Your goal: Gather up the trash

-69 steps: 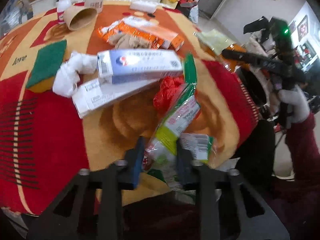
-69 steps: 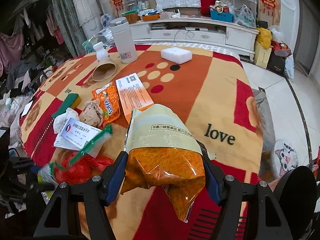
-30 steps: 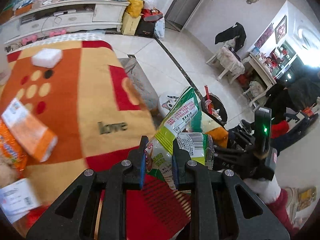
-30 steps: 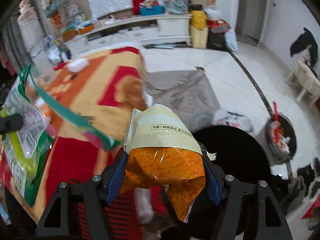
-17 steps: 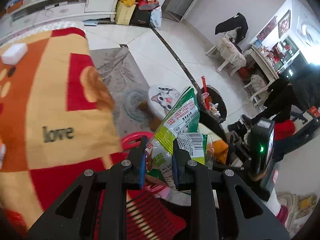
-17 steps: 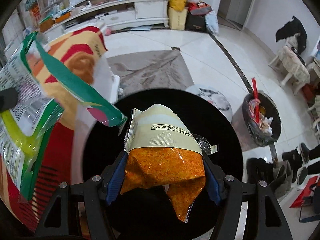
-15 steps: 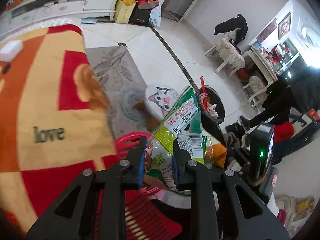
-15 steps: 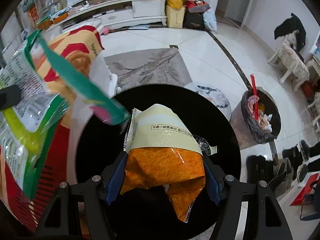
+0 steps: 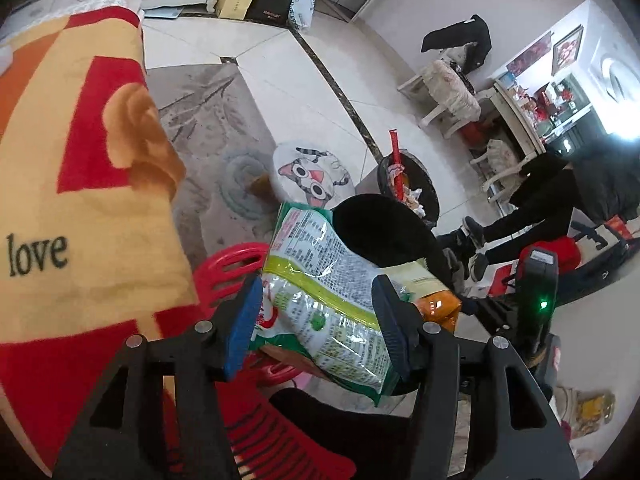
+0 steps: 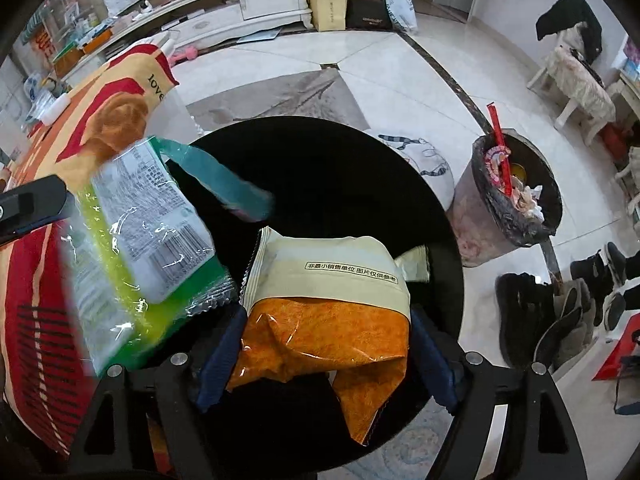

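Note:
Both grippers hang over a wide black bin (image 10: 340, 168) beside the table. My left gripper (image 9: 316, 320) has its jaws opening. A green and white snack bag (image 9: 320, 280) lies loose and tilted between them, over the bin's mouth (image 9: 372, 232). In the right wrist view the same bag (image 10: 136, 248) is blurred at the left, dropping toward the bin. My right gripper (image 10: 328, 356) has its jaws opening too. An orange and cream snack bag (image 10: 324, 312) sits between the pads, with a gap at the right pad.
The table's red and orange cloth (image 9: 80, 200) lies at the left. A red plastic stool (image 9: 228, 264) stands under its edge. A cat-print stool (image 9: 308, 176) and a small full trash can (image 10: 516, 196) stand behind the bin. Shoes (image 10: 560, 312) lie on the tiled floor at the right.
Both grippers swung from the table to above the black bin and sank. Both pairs of jaws widened. The green bag turned flat and slipped loose; the orange bag loosened and tilted.

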`<state>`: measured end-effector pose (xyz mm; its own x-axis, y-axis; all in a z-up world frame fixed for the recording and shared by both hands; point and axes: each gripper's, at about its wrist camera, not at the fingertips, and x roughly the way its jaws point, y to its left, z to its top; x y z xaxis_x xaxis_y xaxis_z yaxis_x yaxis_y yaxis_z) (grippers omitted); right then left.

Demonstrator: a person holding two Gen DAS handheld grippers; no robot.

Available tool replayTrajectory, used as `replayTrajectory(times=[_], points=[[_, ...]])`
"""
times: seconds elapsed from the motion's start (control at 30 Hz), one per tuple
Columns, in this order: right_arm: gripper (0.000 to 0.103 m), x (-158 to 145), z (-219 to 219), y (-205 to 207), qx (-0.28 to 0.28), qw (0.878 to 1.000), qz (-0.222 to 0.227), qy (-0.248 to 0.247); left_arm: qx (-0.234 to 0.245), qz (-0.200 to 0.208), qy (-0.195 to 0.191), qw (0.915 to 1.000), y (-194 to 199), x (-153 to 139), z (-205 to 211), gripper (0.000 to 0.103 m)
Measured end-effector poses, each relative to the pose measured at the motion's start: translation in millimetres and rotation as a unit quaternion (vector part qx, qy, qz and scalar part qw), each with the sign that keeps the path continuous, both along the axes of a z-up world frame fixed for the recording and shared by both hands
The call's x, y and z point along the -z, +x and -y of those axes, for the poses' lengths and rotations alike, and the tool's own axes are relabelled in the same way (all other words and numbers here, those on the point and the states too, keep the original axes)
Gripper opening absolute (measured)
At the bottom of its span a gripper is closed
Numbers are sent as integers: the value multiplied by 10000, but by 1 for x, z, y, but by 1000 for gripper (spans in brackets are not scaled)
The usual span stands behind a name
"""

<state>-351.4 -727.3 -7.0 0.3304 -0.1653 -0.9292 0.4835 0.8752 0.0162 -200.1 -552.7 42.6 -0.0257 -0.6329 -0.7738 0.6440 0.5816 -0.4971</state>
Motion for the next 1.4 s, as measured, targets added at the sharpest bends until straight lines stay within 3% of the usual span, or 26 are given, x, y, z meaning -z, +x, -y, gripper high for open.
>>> replayTrajectory(times=[0.2,0.43,0.7,0.9,1.03,1.23,1.4], points=[[83,-15,-8,-2,-116,9998,1,-153,26,-10,-25,10000,0,3,-1,55],[83,-28,-12,-3,-97,9994,309,-95,10,-51,-20,10000,2,4,-10,55],[83,-42,-27,6,-202,9975,675,77,-91,8,-56,9999,4,-11,-32,55],[83,-53,-42,14,-323,9963,794,-25,-114,267,-70,9996,9,-31,-65,55],[83,-63,-58,20,-457,9952,864,-84,-206,308,-313,9988,15,-41,-100,56],[83,-77,-80,31,-590,9931,1016,-46,-447,57,-784,9959,22,-68,-141,66],[83,-73,-100,42,-746,9922,994,65,-534,204,-916,9942,22,-92,-167,67]])
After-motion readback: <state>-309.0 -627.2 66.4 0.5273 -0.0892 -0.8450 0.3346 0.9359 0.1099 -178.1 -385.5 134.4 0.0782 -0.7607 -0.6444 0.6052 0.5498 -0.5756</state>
